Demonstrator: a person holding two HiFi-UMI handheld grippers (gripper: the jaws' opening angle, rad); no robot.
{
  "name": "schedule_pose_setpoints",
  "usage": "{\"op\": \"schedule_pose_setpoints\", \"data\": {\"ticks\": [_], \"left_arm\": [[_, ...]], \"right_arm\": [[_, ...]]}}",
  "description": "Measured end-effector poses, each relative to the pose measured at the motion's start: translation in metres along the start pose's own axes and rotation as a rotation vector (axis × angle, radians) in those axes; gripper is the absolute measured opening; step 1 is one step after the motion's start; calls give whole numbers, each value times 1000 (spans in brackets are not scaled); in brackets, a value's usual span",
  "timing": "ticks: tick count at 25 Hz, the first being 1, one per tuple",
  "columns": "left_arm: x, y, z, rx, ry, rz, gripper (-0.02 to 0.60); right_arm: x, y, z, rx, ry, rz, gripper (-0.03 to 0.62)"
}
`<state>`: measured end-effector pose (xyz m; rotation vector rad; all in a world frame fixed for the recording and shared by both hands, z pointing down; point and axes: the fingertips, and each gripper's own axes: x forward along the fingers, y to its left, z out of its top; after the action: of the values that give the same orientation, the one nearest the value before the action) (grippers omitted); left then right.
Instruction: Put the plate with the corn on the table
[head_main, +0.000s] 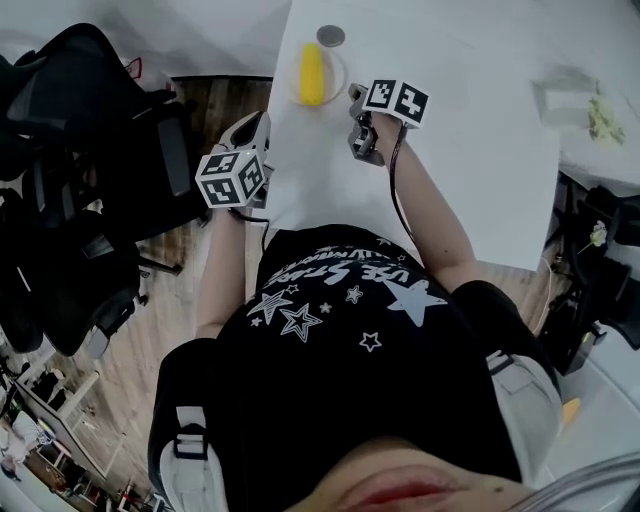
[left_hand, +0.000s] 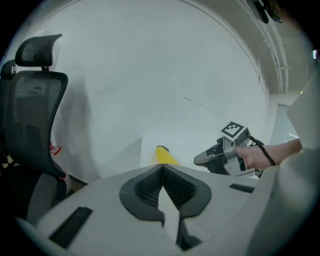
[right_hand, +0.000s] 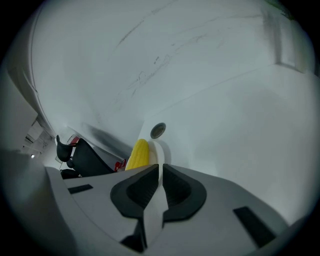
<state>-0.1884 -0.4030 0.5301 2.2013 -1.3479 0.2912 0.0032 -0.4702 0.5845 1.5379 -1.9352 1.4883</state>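
Jaws of the right gripper (right_hand: 160, 167) clenched on the near rim of the white plate (right_hand: 161, 149), with a thin strip of that rim pinched between the dark pads. Yellow corn cob (right_hand: 139, 152) lying on the plate, just left of the pinch. Small grey round disc (right_hand: 157, 130) on the white table (right_hand: 240, 130) just beyond the plate.

From the head view, plate (head_main: 340, 75) near the far left corner of the table (head_main: 470, 150), cob (head_main: 312, 73) across its middle, right gripper (head_main: 355, 98) reaching in from the near right side. Impossible to tell whether resting on the tabletop or held barely off it.

Jaws of the left gripper (left_hand: 161, 169) pressed together on nothing, held just off the table's left edge, near the plate but apart from it. Black office chair (left_hand: 35, 115) to its left
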Motion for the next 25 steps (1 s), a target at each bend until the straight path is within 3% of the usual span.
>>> {"op": "schedule_pose_setpoints", "data": {"ticks": [5,13,25], "left_arm": [[-19,-27,18,30,-51,-6,6],[-51,-86,31,66,-120,-26,6],[-79,-200,1,118,-131,-85,6]], "right_arm": [[-44,10,16,-30,-90,59,18],[-128,24,22,-204,-236,135,12],[-227,-46,-29,-188,-248,147,8]]}}
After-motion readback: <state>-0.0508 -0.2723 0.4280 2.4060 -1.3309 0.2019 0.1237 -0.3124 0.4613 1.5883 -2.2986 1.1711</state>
